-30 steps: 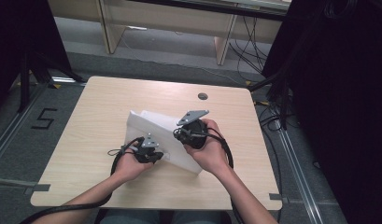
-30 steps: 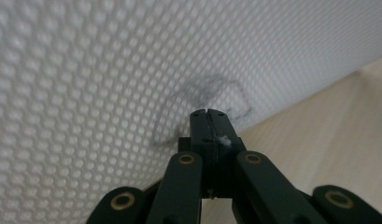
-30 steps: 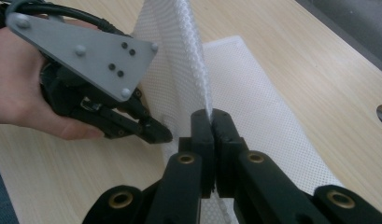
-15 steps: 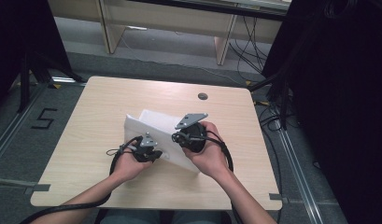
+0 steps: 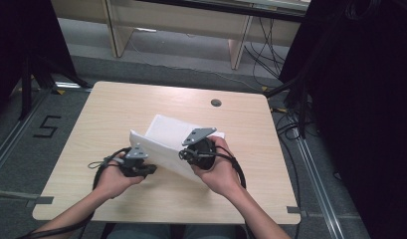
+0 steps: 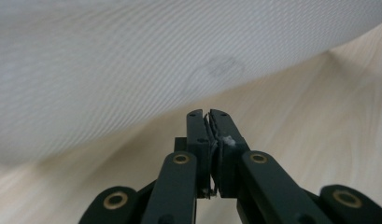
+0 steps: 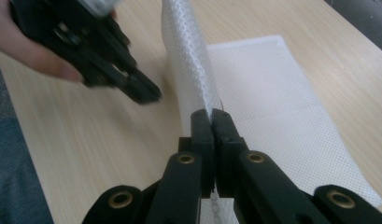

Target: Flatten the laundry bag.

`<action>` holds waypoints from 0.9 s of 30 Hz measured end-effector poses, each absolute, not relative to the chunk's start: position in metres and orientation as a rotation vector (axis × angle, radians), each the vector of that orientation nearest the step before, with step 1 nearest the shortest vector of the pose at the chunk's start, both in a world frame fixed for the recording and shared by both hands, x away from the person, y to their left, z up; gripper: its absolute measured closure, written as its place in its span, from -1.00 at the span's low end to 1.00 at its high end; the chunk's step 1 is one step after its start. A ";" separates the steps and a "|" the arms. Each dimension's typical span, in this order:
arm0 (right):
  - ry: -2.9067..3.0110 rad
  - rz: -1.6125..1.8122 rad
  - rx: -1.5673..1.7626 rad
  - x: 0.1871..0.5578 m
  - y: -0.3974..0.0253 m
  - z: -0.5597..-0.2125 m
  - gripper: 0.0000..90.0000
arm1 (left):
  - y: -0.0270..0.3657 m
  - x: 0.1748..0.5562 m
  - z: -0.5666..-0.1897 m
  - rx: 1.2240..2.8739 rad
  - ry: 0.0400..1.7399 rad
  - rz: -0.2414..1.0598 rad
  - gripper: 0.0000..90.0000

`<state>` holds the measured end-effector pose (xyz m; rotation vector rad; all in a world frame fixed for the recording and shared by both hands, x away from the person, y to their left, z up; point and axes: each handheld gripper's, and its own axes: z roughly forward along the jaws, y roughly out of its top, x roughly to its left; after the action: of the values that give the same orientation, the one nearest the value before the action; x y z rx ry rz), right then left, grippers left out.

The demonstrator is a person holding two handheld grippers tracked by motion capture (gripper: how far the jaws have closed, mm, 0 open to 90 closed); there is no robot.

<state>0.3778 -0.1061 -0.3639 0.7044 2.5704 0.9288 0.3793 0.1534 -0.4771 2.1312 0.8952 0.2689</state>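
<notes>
White mesh-patterned cloth [image 5: 167,141], black claws [image 7: 210,122] with brass rivets, pale wood-grain table [image 5: 111,107]

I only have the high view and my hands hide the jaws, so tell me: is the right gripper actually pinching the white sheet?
Observer: Yes. In the right gripper view, the right gripper is shut on an edge of the white sheet, which stands up from between its jaws.
Operator: Does the left one have the sheet too?
Observer: No. In the left gripper view, the left gripper is shut with no sheet between its jaws. The sheet arches over the table beyond its tips.
Operator: What is the sheet's surface like?
Observer: It has a fine mesh-like weave, with a faint round mark on the underside.
</notes>
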 end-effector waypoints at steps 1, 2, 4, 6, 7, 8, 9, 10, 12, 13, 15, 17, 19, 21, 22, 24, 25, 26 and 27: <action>2.571 0.922 0.697 0.377 -0.106 -0.365 1.00 | 0.160 0.376 -0.477 2.119 0.916 0.266 0.92; 2.576 0.926 0.686 0.376 -0.105 -0.366 1.00 | 0.168 0.373 -0.476 2.114 0.926 0.274 0.92; 2.579 0.922 0.704 0.374 -0.104 -0.367 1.00 | 0.186 0.365 -0.475 2.098 0.965 0.318 0.92; 2.592 0.933 0.695 0.371 -0.102 -0.369 1.00 | 0.205 0.361 -0.474 2.109 0.985 0.355 0.91; 2.594 0.922 0.686 0.370 -0.102 -0.370 1.00 | 0.212 0.359 -0.476 2.059 1.037 0.360 0.91; 2.597 0.928 0.671 0.369 -0.101 -0.372 1.00 | 0.216 0.359 -0.475 2.056 1.059 0.368 0.91; 2.606 0.928 0.680 0.368 -0.100 -0.372 1.00 | 0.226 0.360 -0.473 2.090 1.054 0.378 0.91; 2.621 0.929 0.674 0.366 -0.100 -0.373 1.00 | 0.228 0.361 -0.473 2.071 1.081 0.384 0.90; 2.622 0.936 0.692 0.362 -0.100 -0.375 1.00 | 0.230 0.363 -0.473 2.028 1.114 0.392 0.90; 2.652 0.935 0.717 0.360 -0.100 -0.376 1.00 | 0.232 0.365 -0.472 2.055 1.103 0.408 0.89; 2.653 0.941 0.689 0.357 -0.100 -0.380 1.00 | 0.231 0.367 -0.473 2.002 1.139 0.414 0.87; 2.666 0.930 0.673 0.354 -0.100 -0.385 1.00 | 0.232 0.368 -0.474 2.004 1.146 0.417 0.83; 2.688 0.937 0.650 0.351 -0.101 -0.389 1.00 | 0.232 0.369 -0.477 2.012 1.152 0.424 0.83; 2.706 0.942 0.648 0.346 -0.102 -0.394 1.00 | 0.231 0.371 -0.479 1.997 1.170 0.412 0.84; 2.705 0.941 0.627 0.344 -0.102 -0.397 1.00 | 0.231 0.371 -0.479 2.000 1.170 0.431 0.84; 2.736 0.925 0.640 0.339 -0.103 -0.402 1.00 | 0.231 0.372 -0.479 1.995 1.170 0.428 0.84; 2.741 0.922 0.621 0.338 -0.104 -0.405 1.00 | 0.231 0.372 -0.479 1.988 1.172 0.429 0.84; 2.755 0.910 0.613 0.336 -0.104 -0.408 1.00 | 0.231 0.372 -0.479 1.981 1.176 0.427 0.83; 2.769 0.892 0.615 0.333 -0.104 -0.412 1.00 | 0.231 0.372 -0.479 1.981 1.176 0.430 0.83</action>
<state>0.3328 -0.1038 -0.4116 0.6152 2.7690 0.8923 0.3720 0.2308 -0.4795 1.9812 1.1760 0.4297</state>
